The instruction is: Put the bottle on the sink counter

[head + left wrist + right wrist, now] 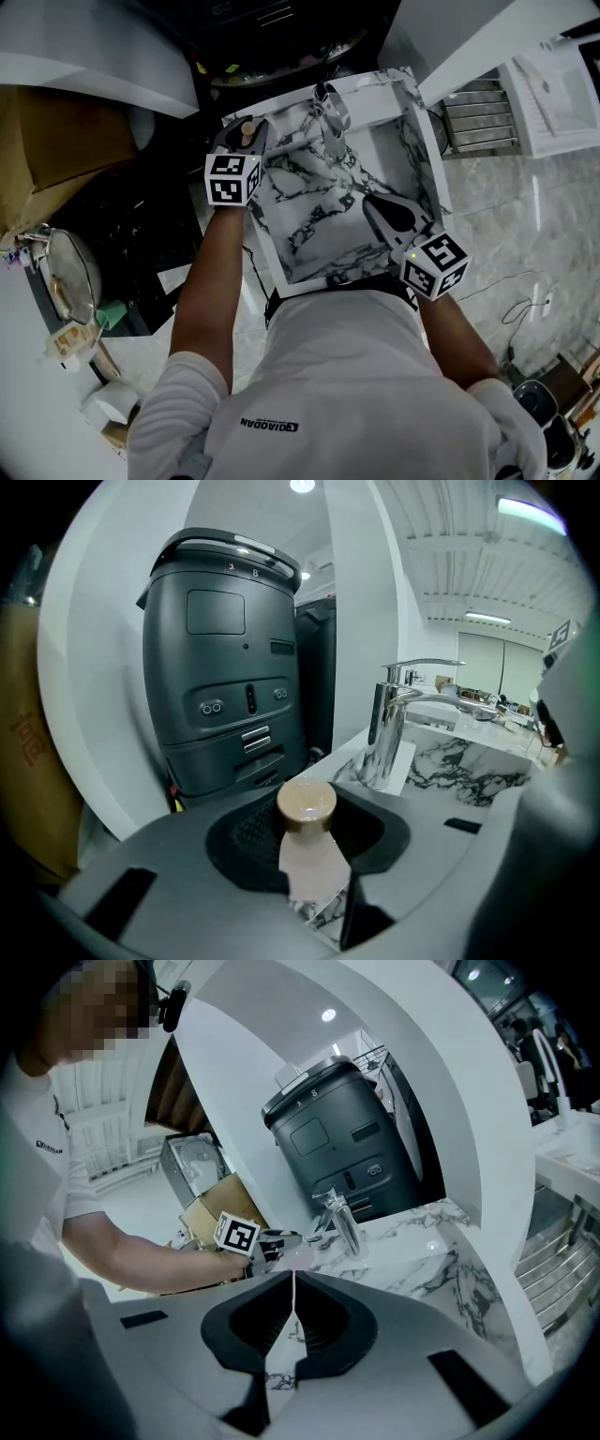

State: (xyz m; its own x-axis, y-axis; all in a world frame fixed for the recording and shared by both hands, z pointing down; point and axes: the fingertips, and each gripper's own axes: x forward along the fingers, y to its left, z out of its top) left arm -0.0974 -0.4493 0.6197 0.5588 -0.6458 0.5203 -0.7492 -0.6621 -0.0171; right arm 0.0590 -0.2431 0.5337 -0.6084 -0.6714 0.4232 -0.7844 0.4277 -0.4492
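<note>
The bottle (314, 860), small and pale pink with a round tan cap (307, 802), stands upright between the jaws of my left gripper (311, 874), which is shut on its body. In the head view that left gripper (246, 141) hangs over the far left corner of the marble sink counter (314, 230), the bottle's cap (247, 131) showing at its tip. My right gripper (375, 204) hovers over the counter's near right part, its jaws shut with nothing between them (293, 1277). The right gripper view shows the left gripper (272, 1241) beside the chrome faucet (345, 1224).
The chrome faucet (333, 117) rises at the counter's far edge (394, 728). A dark grey machine (225, 667) stands just behind the counter. A cardboard box (56, 150) sits to the left, a metal rack (478, 117) to the right.
</note>
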